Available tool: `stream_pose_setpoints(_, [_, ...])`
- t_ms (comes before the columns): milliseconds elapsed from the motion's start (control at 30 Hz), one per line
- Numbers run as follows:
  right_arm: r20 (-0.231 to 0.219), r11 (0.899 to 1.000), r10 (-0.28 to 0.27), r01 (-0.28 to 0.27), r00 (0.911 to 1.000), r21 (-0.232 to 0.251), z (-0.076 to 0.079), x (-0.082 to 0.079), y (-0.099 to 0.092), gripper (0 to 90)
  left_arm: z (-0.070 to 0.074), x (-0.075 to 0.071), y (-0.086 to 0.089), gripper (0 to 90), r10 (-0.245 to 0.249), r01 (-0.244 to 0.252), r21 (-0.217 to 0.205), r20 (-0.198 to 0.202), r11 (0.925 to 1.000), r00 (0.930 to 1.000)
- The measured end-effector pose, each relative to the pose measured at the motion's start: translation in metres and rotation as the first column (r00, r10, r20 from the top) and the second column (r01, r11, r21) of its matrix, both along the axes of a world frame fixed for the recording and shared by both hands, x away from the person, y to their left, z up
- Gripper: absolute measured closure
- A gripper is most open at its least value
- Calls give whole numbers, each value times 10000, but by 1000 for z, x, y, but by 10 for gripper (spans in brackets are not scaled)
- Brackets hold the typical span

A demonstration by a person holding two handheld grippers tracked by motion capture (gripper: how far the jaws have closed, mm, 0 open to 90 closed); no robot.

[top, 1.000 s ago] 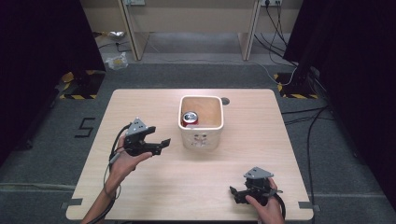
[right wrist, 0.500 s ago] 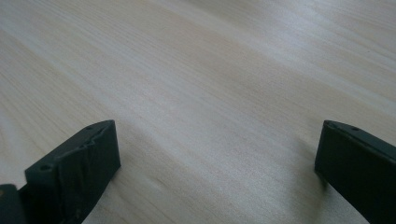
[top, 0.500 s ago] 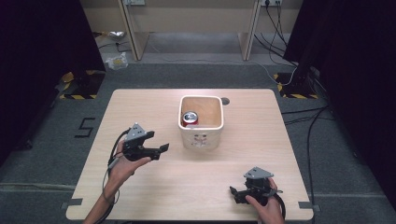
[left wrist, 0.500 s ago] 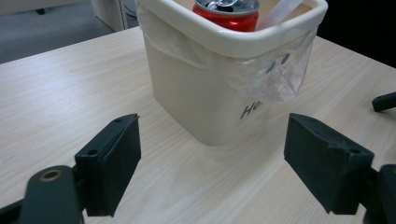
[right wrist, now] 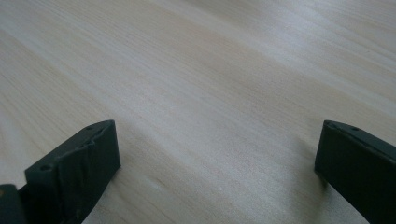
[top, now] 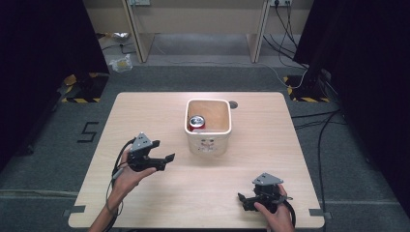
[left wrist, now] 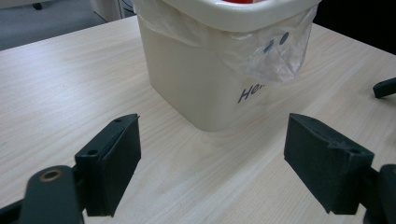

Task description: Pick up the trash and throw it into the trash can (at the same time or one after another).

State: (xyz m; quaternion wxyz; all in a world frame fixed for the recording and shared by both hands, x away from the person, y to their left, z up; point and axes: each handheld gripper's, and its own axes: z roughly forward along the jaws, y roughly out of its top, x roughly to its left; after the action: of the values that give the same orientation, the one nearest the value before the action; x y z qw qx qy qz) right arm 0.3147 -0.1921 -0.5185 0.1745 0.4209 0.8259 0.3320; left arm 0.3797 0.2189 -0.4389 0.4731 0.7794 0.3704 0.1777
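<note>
A squarish cream plastic bin (top: 208,140), lined with thin clear film, holds a red can (top: 197,121) on the pale wood-grain desk (top: 145,108). The left gripper (top: 168,158) and right gripper (top: 241,200) both have their jaws spread wide, empty.

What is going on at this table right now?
A person holds a gripper in each hand over a wooden table. The left gripper is open and empty, pointing at a cream bin lined with a clear bag. A red can sits inside the bin. The right gripper rests low near the table's front edge, open, with nothing between its jaws.
</note>
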Motion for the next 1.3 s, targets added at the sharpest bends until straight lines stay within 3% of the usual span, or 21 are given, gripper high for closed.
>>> stream_pose_setpoints(1300, [-1,10000,-2,2,10000,1,0,0,0,3,-37,-17,2,184,-190,211,667,-317,9975,9993])
